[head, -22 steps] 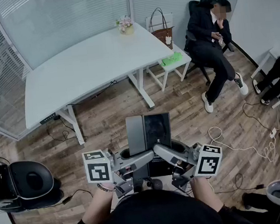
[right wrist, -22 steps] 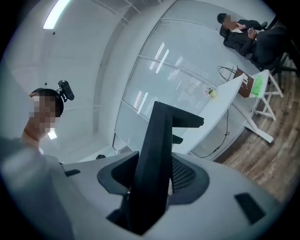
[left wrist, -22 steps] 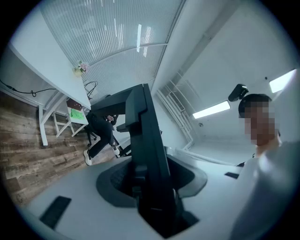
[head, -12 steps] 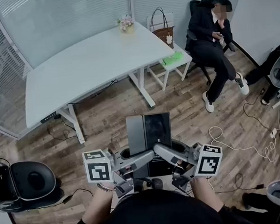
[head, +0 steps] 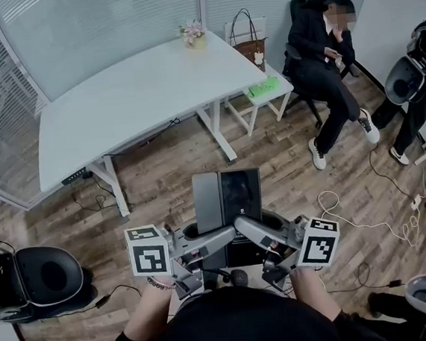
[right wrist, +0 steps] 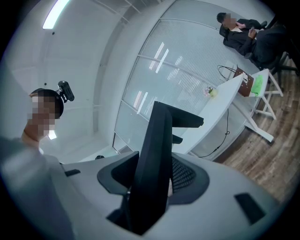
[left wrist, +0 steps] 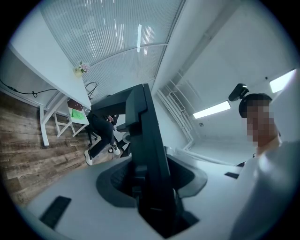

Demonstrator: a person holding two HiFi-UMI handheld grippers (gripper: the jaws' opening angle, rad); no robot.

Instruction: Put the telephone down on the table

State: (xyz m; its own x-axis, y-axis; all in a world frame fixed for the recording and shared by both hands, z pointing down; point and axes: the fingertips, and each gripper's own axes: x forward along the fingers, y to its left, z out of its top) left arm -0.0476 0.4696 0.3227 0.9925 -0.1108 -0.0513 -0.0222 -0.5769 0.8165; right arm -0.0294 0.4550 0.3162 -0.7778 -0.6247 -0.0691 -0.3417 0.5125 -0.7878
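Both the left gripper (head: pixel 205 242) and right gripper (head: pixel 260 233) clamp their fingers on the telephone (head: pixel 227 198), well apart from the tabletop (head: pixel 117 108) (its pot (head: pixel 196 46) holds flowers (head: pixel 188 32)).

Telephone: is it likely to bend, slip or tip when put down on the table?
The telephone is probably stiff: it stands out flat with no sag. Its glossy dark face may be slippery and could slide in a loose grip. Thin and flat, it should neither roll nor tip once laid on the table.
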